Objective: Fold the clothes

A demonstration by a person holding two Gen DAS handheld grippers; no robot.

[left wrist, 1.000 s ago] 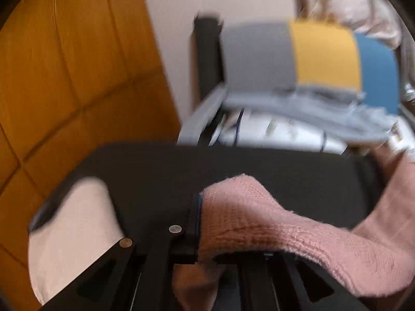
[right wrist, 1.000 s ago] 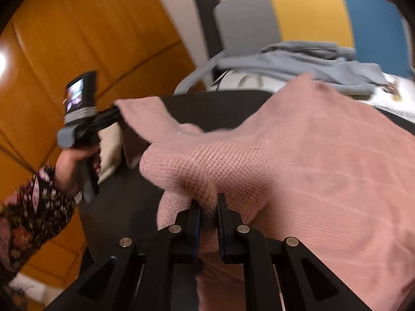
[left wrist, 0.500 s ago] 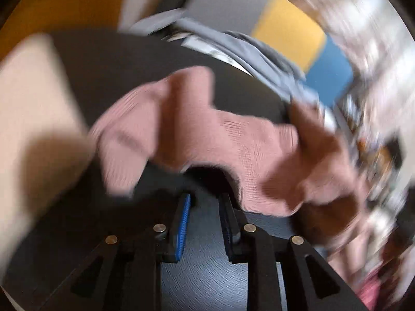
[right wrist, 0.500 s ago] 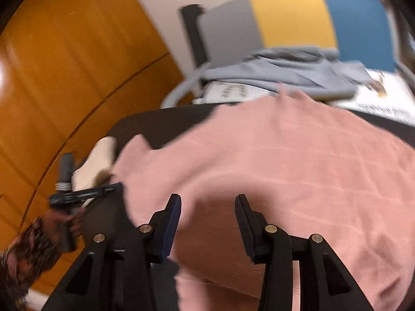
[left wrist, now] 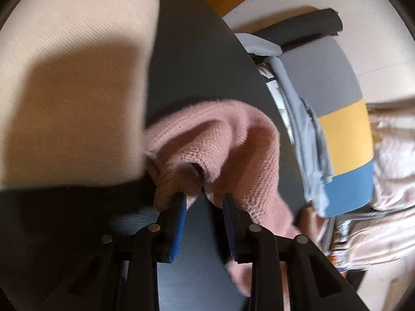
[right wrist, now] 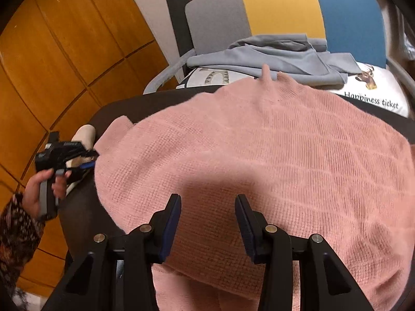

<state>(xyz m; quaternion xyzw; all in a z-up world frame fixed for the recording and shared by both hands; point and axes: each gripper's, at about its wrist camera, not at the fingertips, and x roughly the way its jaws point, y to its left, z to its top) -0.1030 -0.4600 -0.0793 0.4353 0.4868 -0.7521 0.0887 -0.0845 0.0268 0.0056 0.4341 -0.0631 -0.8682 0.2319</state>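
A pink knitted sweater [right wrist: 259, 155] lies spread over the dark table [right wrist: 114, 108]. My right gripper [right wrist: 207, 202] hovers open just above its near part, with nothing pinched between the blue pads. At the sweater's left edge a hand [right wrist: 44, 184] holds my left gripper [right wrist: 90, 159]. In the left wrist view the sweater [left wrist: 220, 150] is bunched in a fold right at the tips of my left gripper [left wrist: 205, 202]. Its jaws are opening; a bit of knit edge sits between the tips, and the pads do not press on it.
A cream cloth [left wrist: 64, 77] lies on the table left of the sweater. Behind the table stands a chair with a grey, yellow and blue back [right wrist: 282, 7], holding a grey garment [right wrist: 272, 54] and a printed cushion [right wrist: 371, 96]. Orange wooden panels [right wrist: 64, 39] line the left.
Both grippers were shut on the lifted sweater and have let it go; it now lies on the table. The left gripper rolled and dropped to the sweater's left edge.
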